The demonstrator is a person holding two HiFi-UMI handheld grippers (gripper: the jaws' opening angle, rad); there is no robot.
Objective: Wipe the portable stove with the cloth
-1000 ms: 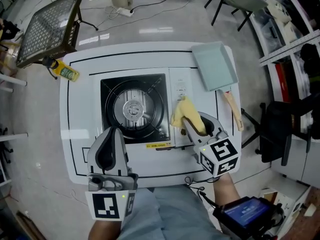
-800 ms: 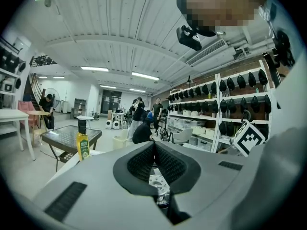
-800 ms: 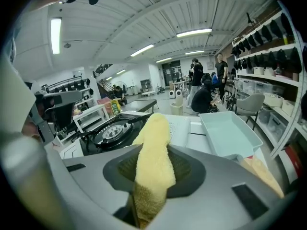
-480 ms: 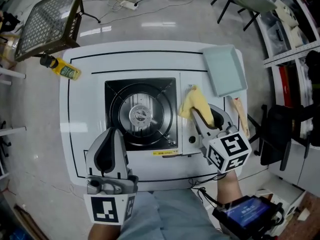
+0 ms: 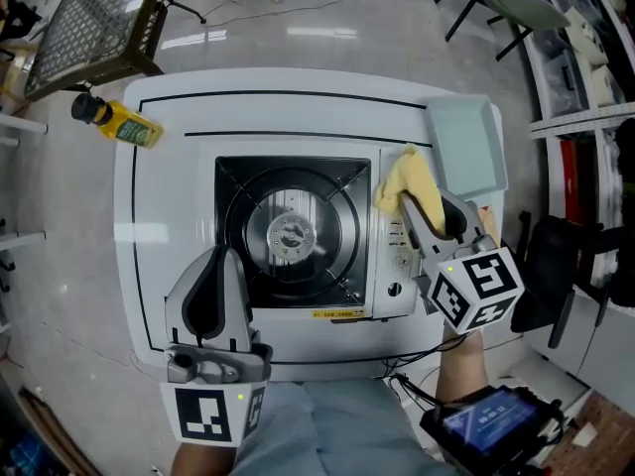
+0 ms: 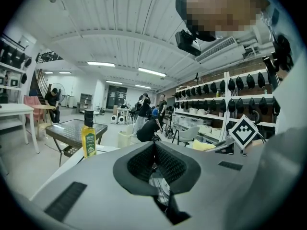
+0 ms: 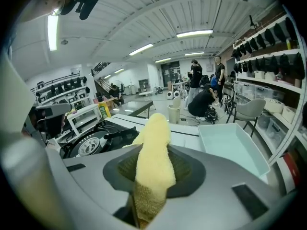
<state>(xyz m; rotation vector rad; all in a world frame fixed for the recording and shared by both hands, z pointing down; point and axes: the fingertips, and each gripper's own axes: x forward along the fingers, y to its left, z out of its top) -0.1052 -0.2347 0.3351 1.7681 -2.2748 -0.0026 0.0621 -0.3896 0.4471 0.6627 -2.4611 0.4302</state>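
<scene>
The portable stove (image 5: 293,231) lies in the middle of the white table, black burner plate to the left and white control panel (image 5: 397,261) to the right. My right gripper (image 5: 417,206) is shut on a yellow cloth (image 5: 405,178), which rests at the panel's far right corner. In the right gripper view the cloth (image 7: 153,145) hangs out over the right gripper (image 7: 153,164), with the burner (image 7: 91,145) to its left. My left gripper (image 5: 213,261) hovers over the stove's near left corner. Its jaws are together with nothing in them, as the left gripper (image 6: 154,150) also shows in its own view.
A pale blue tray (image 5: 466,147) sits just beyond the cloth at the table's far right, and a wooden tool (image 5: 486,216) lies beside it. A yellow oil bottle (image 5: 119,122) lies at the far left. A wire-mesh stand (image 5: 89,18) and chairs are on the floor around.
My right gripper has slid the cloth along the control panel away from me, from its middle to its far corner by the tray. The left gripper has stayed near the stove's front left.
</scene>
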